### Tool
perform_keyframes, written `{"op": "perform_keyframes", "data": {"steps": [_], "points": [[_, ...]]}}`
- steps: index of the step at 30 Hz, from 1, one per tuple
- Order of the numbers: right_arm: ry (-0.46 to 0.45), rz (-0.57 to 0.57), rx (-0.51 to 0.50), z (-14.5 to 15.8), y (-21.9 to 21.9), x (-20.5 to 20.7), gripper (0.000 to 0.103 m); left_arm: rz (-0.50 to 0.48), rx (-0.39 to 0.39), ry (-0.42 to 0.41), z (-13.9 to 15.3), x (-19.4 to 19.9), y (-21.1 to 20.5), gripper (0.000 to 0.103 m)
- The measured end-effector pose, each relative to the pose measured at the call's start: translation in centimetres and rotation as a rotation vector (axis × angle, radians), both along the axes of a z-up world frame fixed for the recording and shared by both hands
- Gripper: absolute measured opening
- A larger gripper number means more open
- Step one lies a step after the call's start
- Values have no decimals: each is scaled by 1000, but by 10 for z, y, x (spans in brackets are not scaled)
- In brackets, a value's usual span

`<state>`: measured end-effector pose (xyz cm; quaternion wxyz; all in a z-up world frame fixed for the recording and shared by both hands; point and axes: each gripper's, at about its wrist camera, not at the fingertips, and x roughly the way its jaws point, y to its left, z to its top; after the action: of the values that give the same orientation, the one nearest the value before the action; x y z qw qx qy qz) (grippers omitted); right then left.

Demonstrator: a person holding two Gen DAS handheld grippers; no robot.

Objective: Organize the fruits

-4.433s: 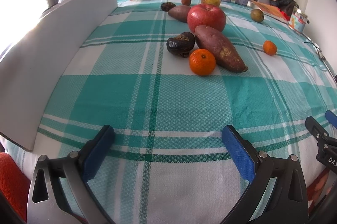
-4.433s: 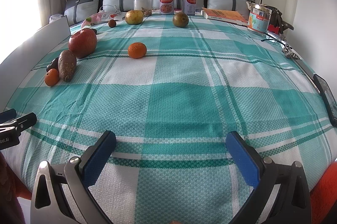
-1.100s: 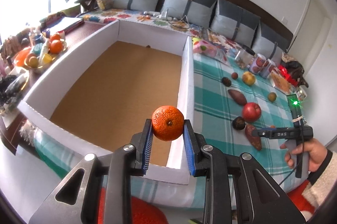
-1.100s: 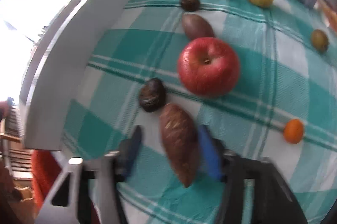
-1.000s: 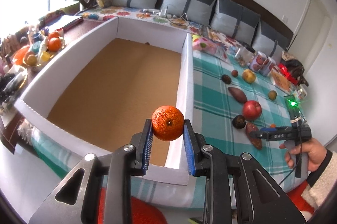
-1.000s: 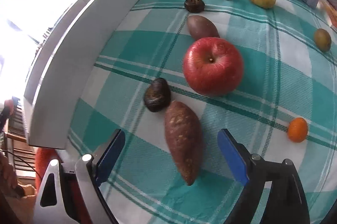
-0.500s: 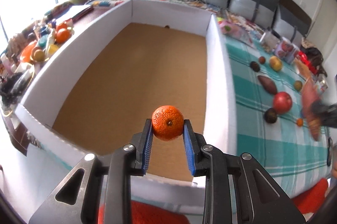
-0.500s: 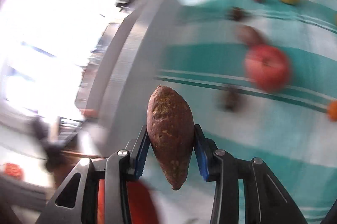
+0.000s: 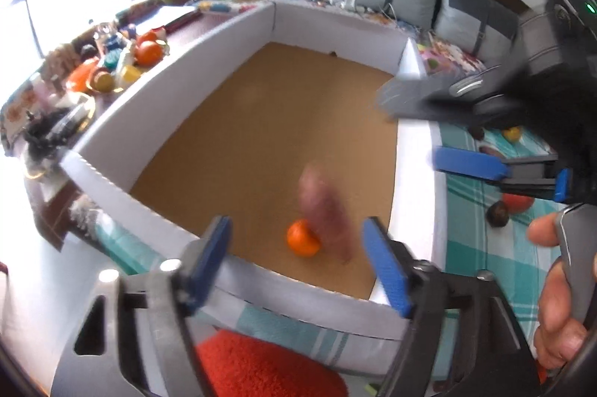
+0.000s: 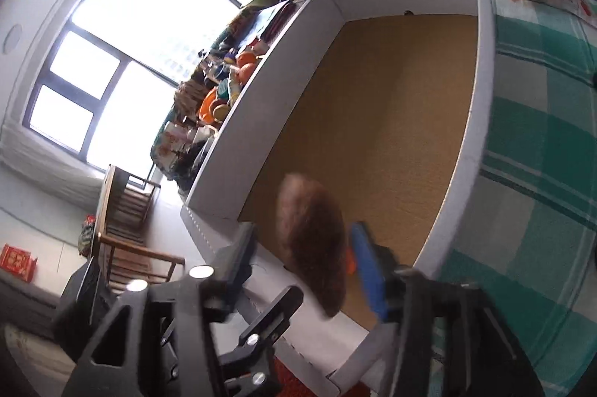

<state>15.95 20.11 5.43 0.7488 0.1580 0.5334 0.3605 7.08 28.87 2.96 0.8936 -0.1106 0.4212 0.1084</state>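
Your left hand-held gripper hangs over the near wall of the white-walled box. Its jaws are opening and nothing sits between them. The orange lies on the brown floor of the box, near the front wall, clear of the blue pads.

Your right hand-held gripper reaches over the same box from the cloth side. Its jaws are opening. The sweet potato shows as a blurred shape between the pads; the left wrist view puts it just beside the orange, above or at the box floor. By my reading the pads no longer press on it and it is dropping or has just landed. The blur prevents a firmer finding.

Progress: two items are in the box or entering it. That is an early stage.

Outstanding, on the green checked cloth beyond the box wall: a red apple, a dark round fruit beside it, a yellow fruit farther back, and another dark fruit near that. The right gripper body hides part of the cloth, so further pieces may lie unseen.

Both grippers appear free for the next pick.
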Motion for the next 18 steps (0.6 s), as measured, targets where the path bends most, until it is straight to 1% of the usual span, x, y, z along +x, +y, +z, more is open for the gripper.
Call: {"op": "perform_keyframes", "data": {"steps": [1,3,4,5,6,7,8,9,10,11,12,13,14,16,17,18], "points": [[-29,-16,11,6,-10,-2,98,8,3,-12,3,-2,-2,79],[-101,-49,-5,15,-41,1,100,11,8,-47,12,-4,-9,79],[-129,-60,-14,19,-49,1,100,5,9,-65,17,-4,-13,79],[-180,-79,-31,23,-70,-4,100,-4,12,-89,22,-4,-18,79],[-212,-91,-46,25,-83,-7,101,-22,10,-117,29,-4,-27,81],[-260,-104,-83,25,-105,-15,103,-38,4,-131,32,-2,-31,83],[-296,-112,-130,21,-126,-23,103,-61,-10,-146,35,0,-37,86],[-322,-117,-173,16,-144,-33,103,-94,-29,-159,38,3,-45,86],[-355,-122,-245,5,-169,-45,103,-126,-42,-166,39,7,-51,86],[-373,-127,-293,-4,-185,-55,103,-152,-44,-170,39,10,-57,86],[-394,-140,-369,-20,-209,-68,103,-183,-35,-175,39,16,-67,86],[-408,-149,-425,-34,-229,-79,103,-199,-27,-180,38,18,-73,86],[-417,-167,-494,-52,-255,-93,103,-218,-6,-188,36,24,-80,86],[-417,-215,-589,-77,-297,-114,103,-246,83,-184,27,39,-97,86],[-405,-242,-615,-86,-315,-121,103,-253,120,-164,22,45,-105,86],[-391,-280,-631,-94,-335,-129,103,-255,160,-123,13,56,-112,86]]}}
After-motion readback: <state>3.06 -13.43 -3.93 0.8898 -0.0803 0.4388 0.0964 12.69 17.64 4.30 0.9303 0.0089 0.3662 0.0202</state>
